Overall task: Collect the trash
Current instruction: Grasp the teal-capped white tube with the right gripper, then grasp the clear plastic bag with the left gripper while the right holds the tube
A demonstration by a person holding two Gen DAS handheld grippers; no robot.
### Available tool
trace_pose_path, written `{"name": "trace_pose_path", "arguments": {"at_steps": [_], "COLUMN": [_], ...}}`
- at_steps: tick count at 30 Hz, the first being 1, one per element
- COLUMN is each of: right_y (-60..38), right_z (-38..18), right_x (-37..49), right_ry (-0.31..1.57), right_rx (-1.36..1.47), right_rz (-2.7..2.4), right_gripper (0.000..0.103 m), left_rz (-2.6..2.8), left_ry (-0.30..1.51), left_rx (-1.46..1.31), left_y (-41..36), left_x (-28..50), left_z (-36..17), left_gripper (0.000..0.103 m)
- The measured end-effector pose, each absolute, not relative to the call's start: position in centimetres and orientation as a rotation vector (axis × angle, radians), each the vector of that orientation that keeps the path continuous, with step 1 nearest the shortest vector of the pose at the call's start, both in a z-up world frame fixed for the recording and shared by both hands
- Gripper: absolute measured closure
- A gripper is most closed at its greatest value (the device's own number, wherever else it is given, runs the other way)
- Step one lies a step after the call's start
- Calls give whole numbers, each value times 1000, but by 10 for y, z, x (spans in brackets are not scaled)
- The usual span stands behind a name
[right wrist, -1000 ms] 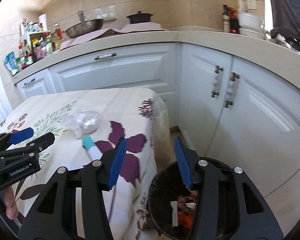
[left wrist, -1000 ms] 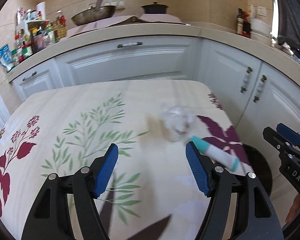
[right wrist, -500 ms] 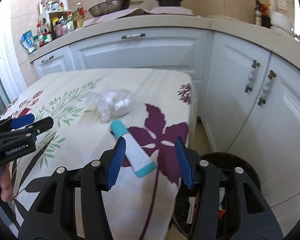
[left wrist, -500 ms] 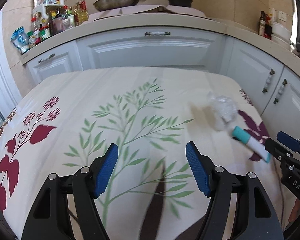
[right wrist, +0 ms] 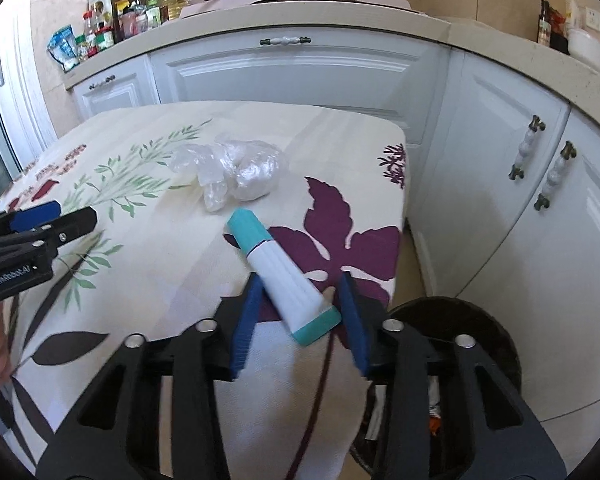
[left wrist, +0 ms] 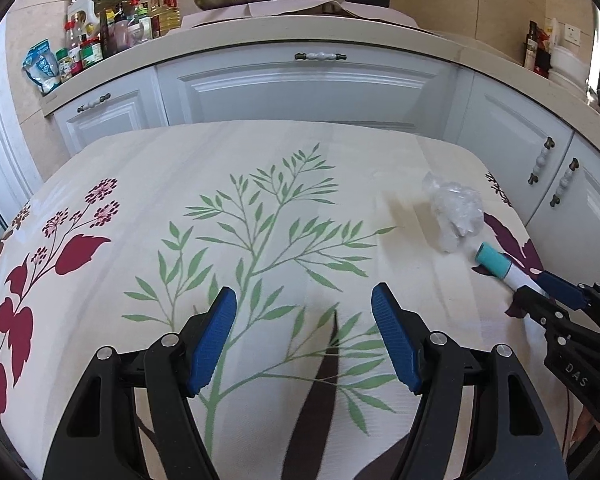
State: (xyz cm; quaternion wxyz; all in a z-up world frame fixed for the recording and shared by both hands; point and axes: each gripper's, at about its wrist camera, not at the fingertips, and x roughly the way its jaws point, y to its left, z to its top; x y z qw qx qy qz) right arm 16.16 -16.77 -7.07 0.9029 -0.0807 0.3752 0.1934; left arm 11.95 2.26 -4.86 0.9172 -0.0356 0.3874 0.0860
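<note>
Since the earlier frame the right gripper [right wrist: 298, 312] has moved over the tube [right wrist: 280, 276] on the desk [left wrist: 260, 184]; its fingers are closing around it. Left gripper [left wrist: 304, 340] gapes, empty. Grip mid-body, lift level toward the bin [right wrist: 480, 332].

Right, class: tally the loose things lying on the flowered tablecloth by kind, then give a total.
White tube with teal cap: 1
Crumpled clear plastic: 1
Total: 2
</note>
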Motion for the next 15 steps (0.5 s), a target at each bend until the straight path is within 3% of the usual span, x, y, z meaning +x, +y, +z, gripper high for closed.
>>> {"name": "trace_pose_path", "arguments": {"at_steps": [3, 15], "right_y": [-171, -181], "right_z": [-70, -64], "right_x": [162, 159], "right_ry": [778, 747], "right_rx": [-152, -98], "right_rz": [404, 374], "right_gripper": [82, 83], "left_rz": [167, 112], "left_ry": [800, 795], "left_rx": [-71, -57], "left_y": [18, -5], "left_x": [120, 126], "left_z": [-49, -48], "left_gripper": [35, 35]}}
